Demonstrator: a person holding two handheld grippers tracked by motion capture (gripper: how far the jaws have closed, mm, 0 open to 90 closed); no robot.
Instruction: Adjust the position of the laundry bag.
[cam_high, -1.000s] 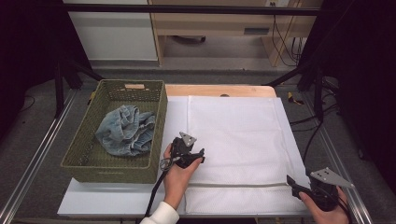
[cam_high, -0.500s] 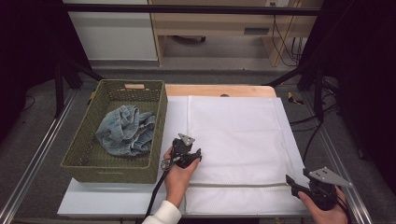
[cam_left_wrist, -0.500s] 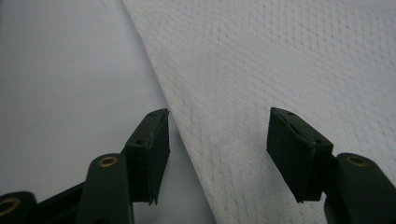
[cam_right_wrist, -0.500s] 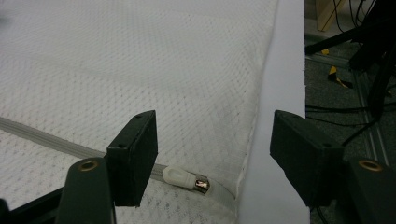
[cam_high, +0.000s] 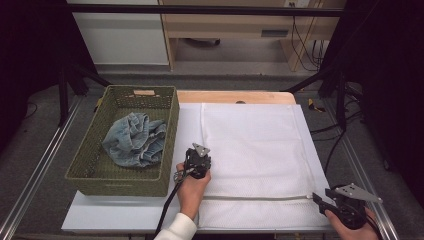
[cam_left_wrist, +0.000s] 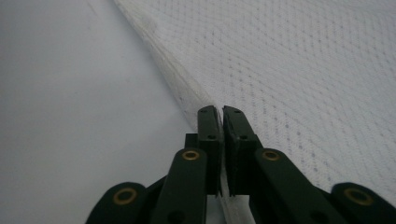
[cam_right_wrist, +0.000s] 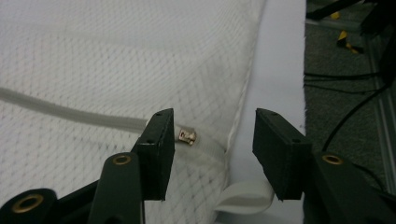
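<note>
The large white mesh laundry bag (cam_high: 252, 150) lies flat on the white counter (cam_high: 100, 217), just right of the olive-green woven basket (cam_high: 170, 140) that holds a crumpled blue denim garment (cam_high: 132, 140).

**Left tool.** The left tool (cam_left_wrist: 219, 112) is closed on the bag's left seam edge; its jaws have just been closing, and in the left gripper view a thin fold of mesh is pinched between them. In the high view the same tool (cam_high: 197, 160) sits at the bag's left border.

**Right tool.** The right tool (cam_right_wrist: 212, 126) stands part open at the bag's near right corner, where the white zipper band (cam_right_wrist: 70, 114) ends at a small brass-coloured zipper pull (cam_right_wrist: 188, 136). Its jaws have just been closing. The pull lies just beside the left-hand jaw, and nothing is pressed yet. In the high view this tool (cam_high: 320, 200) is at the counter's near right edge.

**Likely faults from here.**
- The pull lies off-centre in the gap, so it may be pushed aside, or only mesh may be caught.
- The left pinch is shallow; a firm tug on the zipper could strip the seam free, and the bag would then slide rather than open.
- If mesh is clamped together with the pull, the slider may jam.
</note>
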